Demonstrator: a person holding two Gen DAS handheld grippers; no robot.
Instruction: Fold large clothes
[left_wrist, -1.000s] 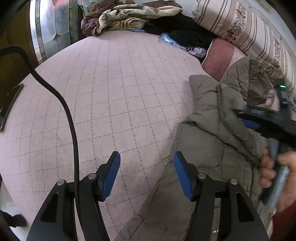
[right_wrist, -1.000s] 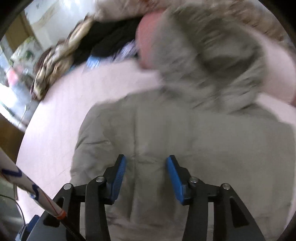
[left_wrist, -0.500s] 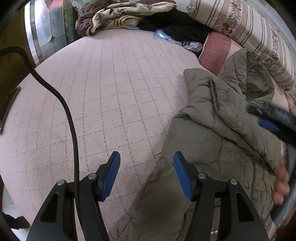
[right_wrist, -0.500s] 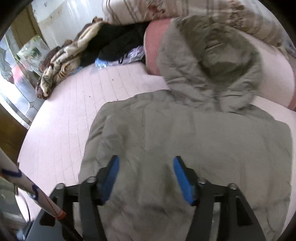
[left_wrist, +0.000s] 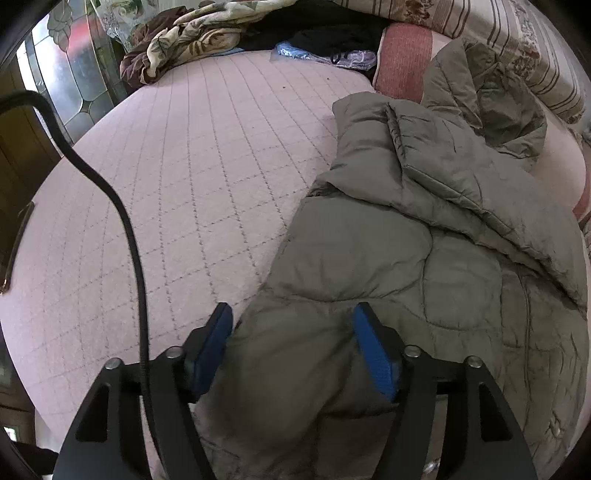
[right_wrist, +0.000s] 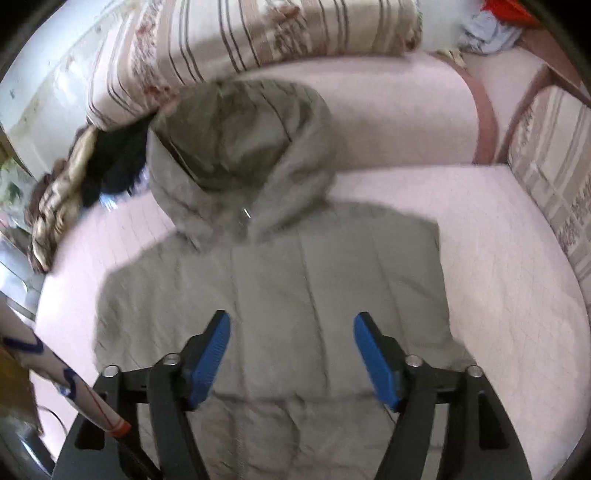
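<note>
Both tools hung spread and empty over the olive padded coat (right_wrist: 306, 280), which lay on the pink quilted bed (left_wrist: 184, 177), hood toward the striped pillows (right_wrist: 258, 33). The left hand-held gripper (left_wrist: 291, 343) straddled its near edge, seemingly to pinch it; the right hand-held gripper (right_wrist: 291, 350) hovered mid-body. One sleeve already lay folded across the puffy, creased front.

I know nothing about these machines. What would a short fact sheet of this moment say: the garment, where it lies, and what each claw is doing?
garment: olive hooded puffer jacket, spread flat
hood: points toward the striped pillow
surface: pink quilted bed
left gripper: open, jacket's lower edge between its fingers
right gripper: open, above the jacket's middle, holding nothing
clutter: patterned blanket at the bed's far end
</note>
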